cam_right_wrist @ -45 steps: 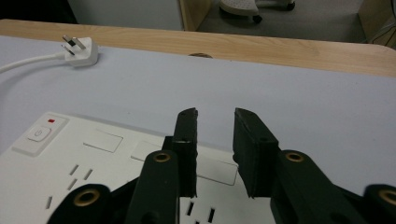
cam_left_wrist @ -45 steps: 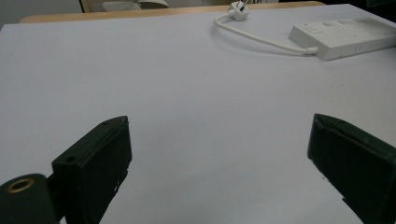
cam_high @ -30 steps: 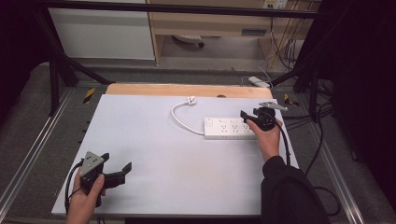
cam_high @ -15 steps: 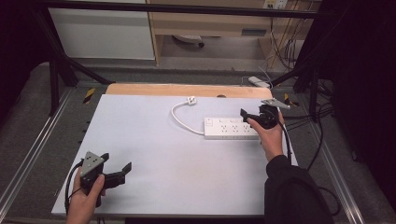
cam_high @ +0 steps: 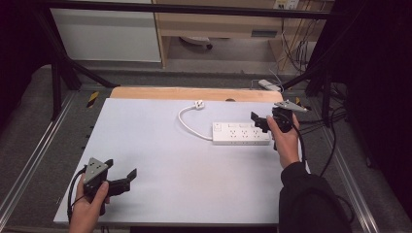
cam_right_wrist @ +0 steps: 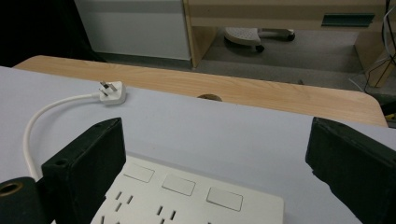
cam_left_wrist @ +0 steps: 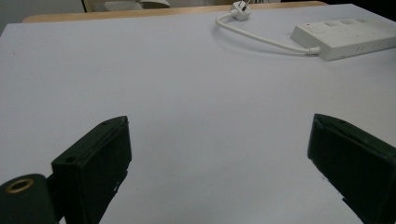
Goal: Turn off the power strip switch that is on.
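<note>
White power strip (cam_high: pixel 241 133): far right on table, cord curling left to plug (cam_high: pixel 198 104).
Right gripper (cam_high: pixel 263 122): jaws apart over strip's right end.
Left gripper (cam_high: pixel 122 175): jaws apart, near left, idle.
Tip: lower squarely, straddle strip's width, then squeeze.

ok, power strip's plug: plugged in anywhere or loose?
Loose. The plug lies on the white table, prongs bare, at the end of its curled cord from the power strip.

The power strip (cam_right_wrist: pixel 187 198) runs off the right gripper view's bottom edge.
</note>
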Demonstrator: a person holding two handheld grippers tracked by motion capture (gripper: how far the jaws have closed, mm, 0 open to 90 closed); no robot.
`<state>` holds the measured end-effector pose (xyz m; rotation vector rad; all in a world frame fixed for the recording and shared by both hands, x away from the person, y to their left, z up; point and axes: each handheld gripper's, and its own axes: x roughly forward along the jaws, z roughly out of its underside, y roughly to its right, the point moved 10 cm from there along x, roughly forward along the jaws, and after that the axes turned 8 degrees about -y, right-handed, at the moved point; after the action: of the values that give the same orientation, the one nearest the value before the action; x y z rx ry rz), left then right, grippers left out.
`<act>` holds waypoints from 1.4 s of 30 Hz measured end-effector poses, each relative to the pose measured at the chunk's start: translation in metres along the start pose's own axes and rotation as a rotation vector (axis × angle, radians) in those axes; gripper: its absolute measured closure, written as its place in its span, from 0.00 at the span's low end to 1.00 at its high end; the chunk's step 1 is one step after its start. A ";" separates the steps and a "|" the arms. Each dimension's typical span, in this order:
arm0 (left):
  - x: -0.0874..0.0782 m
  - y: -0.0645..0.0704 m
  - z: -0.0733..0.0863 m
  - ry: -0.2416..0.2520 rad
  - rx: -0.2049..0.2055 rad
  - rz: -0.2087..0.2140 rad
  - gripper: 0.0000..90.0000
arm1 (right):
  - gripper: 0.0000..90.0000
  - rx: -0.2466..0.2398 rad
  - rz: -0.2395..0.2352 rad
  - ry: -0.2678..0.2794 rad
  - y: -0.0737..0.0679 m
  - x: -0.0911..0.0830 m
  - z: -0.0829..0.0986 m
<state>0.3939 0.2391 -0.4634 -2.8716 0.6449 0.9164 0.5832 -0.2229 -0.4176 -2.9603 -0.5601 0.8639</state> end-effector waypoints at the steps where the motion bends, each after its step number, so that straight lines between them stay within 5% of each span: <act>1: 0.000 0.000 0.000 0.000 0.001 0.001 0.07 | 0.06 -0.003 0.000 0.006 0.000 -0.002 -0.001; 11: 0.000 0.001 -0.001 0.004 0.002 0.003 0.07 | 0.07 -0.025 0.038 0.072 -0.001 -0.032 -0.012; 22: -0.001 0.001 -0.001 0.003 0.001 0.004 0.07 | 0.07 -0.053 -0.002 0.148 -0.012 -0.063 -0.015; 42: -0.002 0.001 -0.003 0.019 0.000 -0.003 0.07 | 0.06 -0.081 -0.015 0.180 -0.014 -0.103 0.024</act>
<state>0.3935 0.2384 -0.4597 -2.8835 0.6428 0.8895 0.4852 -0.2469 -0.3828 -3.0593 -0.6209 0.5787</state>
